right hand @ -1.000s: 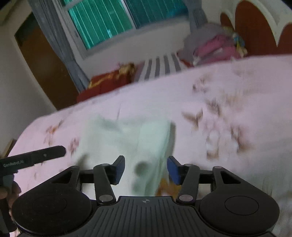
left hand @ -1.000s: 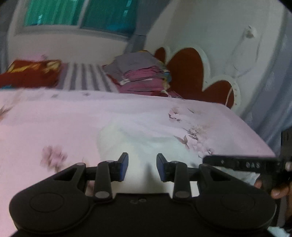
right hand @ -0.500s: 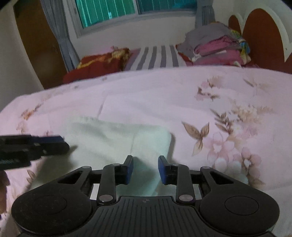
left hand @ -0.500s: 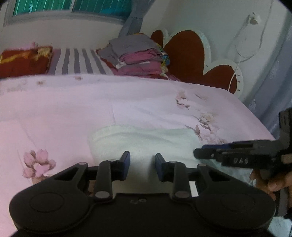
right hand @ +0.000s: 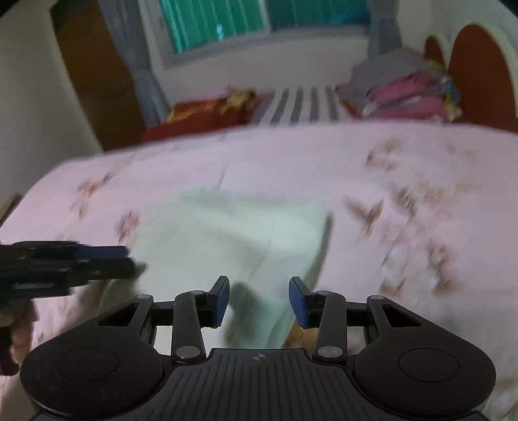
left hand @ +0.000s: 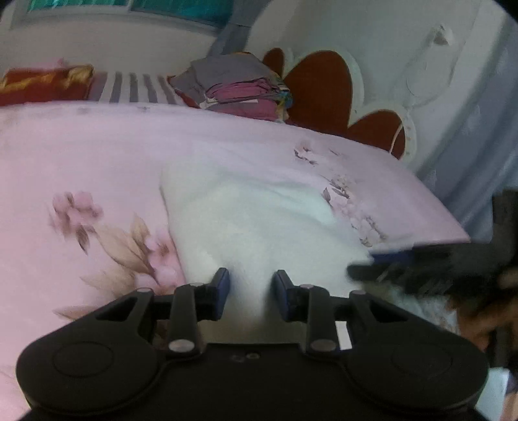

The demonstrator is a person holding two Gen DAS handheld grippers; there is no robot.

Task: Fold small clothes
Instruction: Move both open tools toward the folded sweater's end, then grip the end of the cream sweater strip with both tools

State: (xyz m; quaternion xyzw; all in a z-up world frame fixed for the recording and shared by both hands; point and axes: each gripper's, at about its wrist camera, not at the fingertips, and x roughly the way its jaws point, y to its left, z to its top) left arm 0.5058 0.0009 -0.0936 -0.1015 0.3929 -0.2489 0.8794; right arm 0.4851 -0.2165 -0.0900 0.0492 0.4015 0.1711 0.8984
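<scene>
Pink floral bedding [left hand: 97, 155] covers the bed, with a stack of folded clothes [left hand: 239, 87] by the red headboard [left hand: 323, 84] at roughly one o'clock in the left wrist view and a teal window [right hand: 220, 22] behind. On the bedding lies the small pale garment [left hand: 259, 226], already doubled over once by the look of its layered edge, spreading from the tools toward twelve o'clock. In the left wrist view its long axis seems to run from about seven o'clock to one o'clock, though blur makes the far edge soft. Both tools sit at its near edge: the left tool [left hand: 251, 296] over the near left part, the right tool [right hand: 259, 299] over the near right corner, so each hand is equally close to its own side. The left tool's jaws stand partly apart, cloth showing in the gap but not pinched. The right tool's jaws have just been opening and stand somewhat wider, a fold of the garment rising between them without the pads pressing on it. The coming move likely turns on catching that near edge and carrying it toward twelve o'clock.
</scene>
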